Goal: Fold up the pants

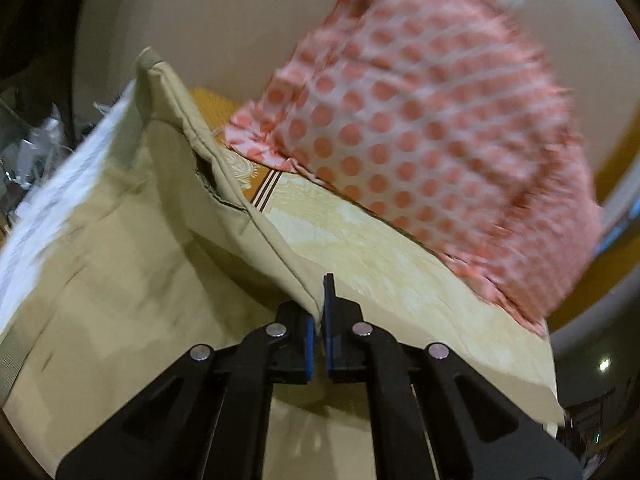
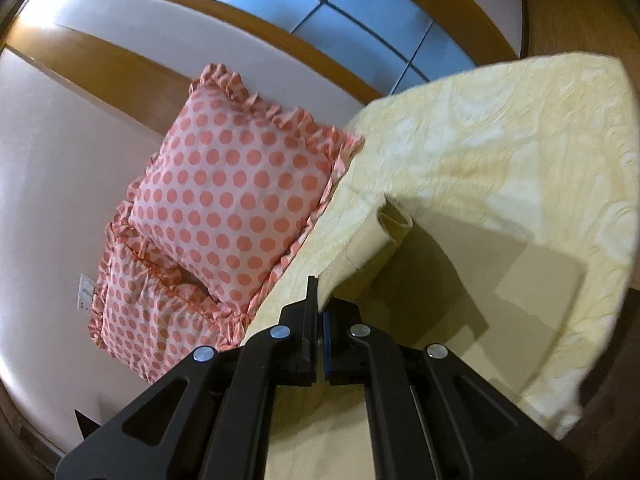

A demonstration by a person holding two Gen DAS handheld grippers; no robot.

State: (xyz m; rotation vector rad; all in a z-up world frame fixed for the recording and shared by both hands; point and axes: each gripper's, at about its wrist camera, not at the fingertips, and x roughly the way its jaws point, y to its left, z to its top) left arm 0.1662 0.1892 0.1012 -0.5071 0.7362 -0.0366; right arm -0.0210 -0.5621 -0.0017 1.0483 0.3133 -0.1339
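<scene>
The beige pants (image 1: 120,240) hang lifted above the pale yellow bedspread (image 1: 380,264). In the left wrist view my left gripper (image 1: 320,312) is shut on a seamed edge of the pants, with the white inner lining showing at the far left. In the right wrist view my right gripper (image 2: 320,300) is shut on another edge of the pants (image 2: 360,252), a rolled hem or belt loop just beyond the fingertips. The cloth casts a shadow on the bedspread (image 2: 500,140).
Two pink polka-dot frilled pillows (image 2: 232,200) lie at the head of the bed, also blurred in the left wrist view (image 1: 420,140). A wooden headboard and window (image 2: 340,4) are behind. Clutter (image 1: 32,148) sits beside the bed at left.
</scene>
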